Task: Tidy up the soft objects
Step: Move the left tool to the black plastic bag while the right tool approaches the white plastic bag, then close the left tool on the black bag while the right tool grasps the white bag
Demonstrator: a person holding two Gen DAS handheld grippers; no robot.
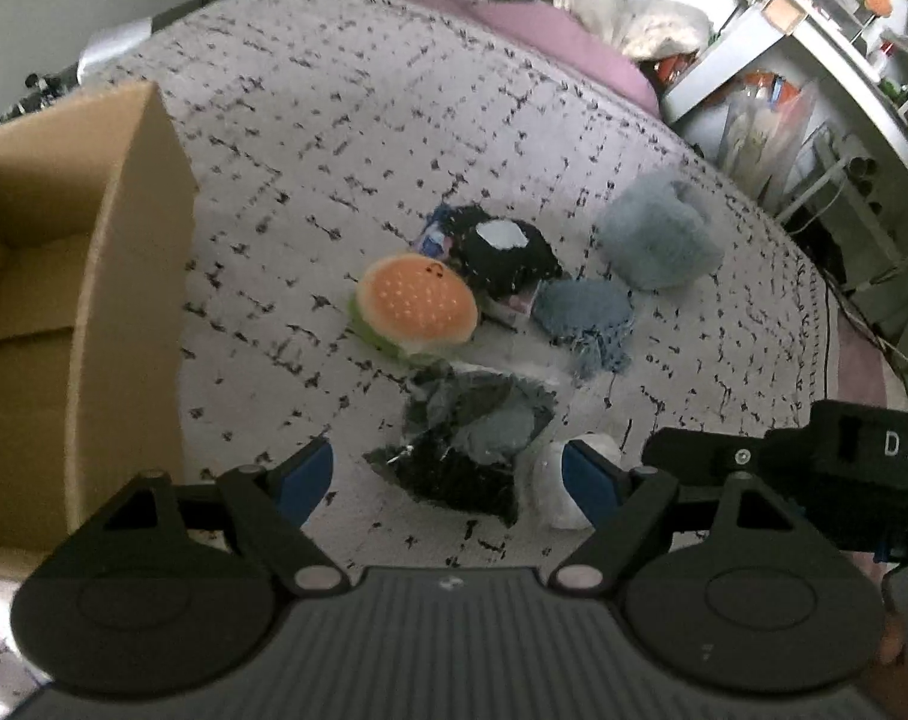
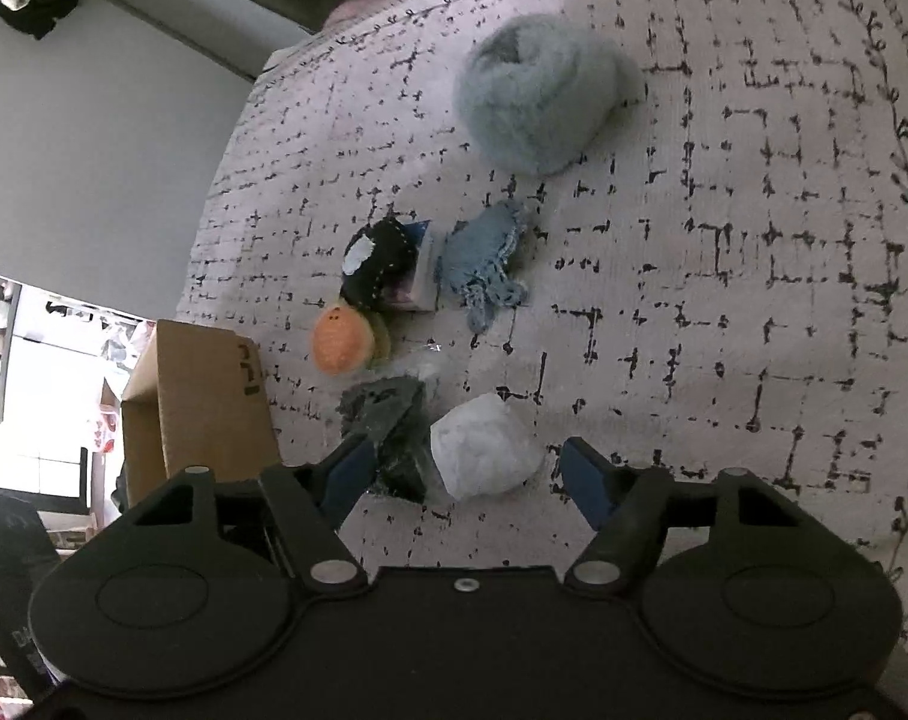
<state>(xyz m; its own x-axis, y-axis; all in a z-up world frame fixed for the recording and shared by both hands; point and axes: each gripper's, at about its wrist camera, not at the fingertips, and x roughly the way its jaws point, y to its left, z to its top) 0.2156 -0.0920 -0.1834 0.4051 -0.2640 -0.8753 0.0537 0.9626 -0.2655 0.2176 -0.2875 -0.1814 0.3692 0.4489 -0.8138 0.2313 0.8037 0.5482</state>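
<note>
On the patterned bedspread lie a burger plush (image 1: 415, 306) (image 2: 340, 342), a black pouch with a white patch (image 1: 502, 252) (image 2: 376, 258), a blue crocheted piece (image 1: 583, 312) (image 2: 484, 252) and a fluffy grey-blue bundle (image 1: 658, 234) (image 2: 538, 96). Nearest me are a dark cloth in a clear bag (image 1: 472, 438) (image 2: 388, 420) and a white soft ball (image 1: 553, 492) (image 2: 484, 450). My left gripper (image 1: 448, 480) is open, its fingers either side of the bagged cloth. My right gripper (image 2: 466, 477) is open around the white ball, pads apart from it.
An open cardboard box (image 1: 124, 240) (image 2: 208, 402) stands on the bed to the left of the pile. A pink pillow (image 1: 544, 36) lies at the far end. Cluttered shelves (image 1: 814, 60) and cables line the bed's right side. The right gripper's black housing (image 1: 844, 462) sits close beside the left gripper.
</note>
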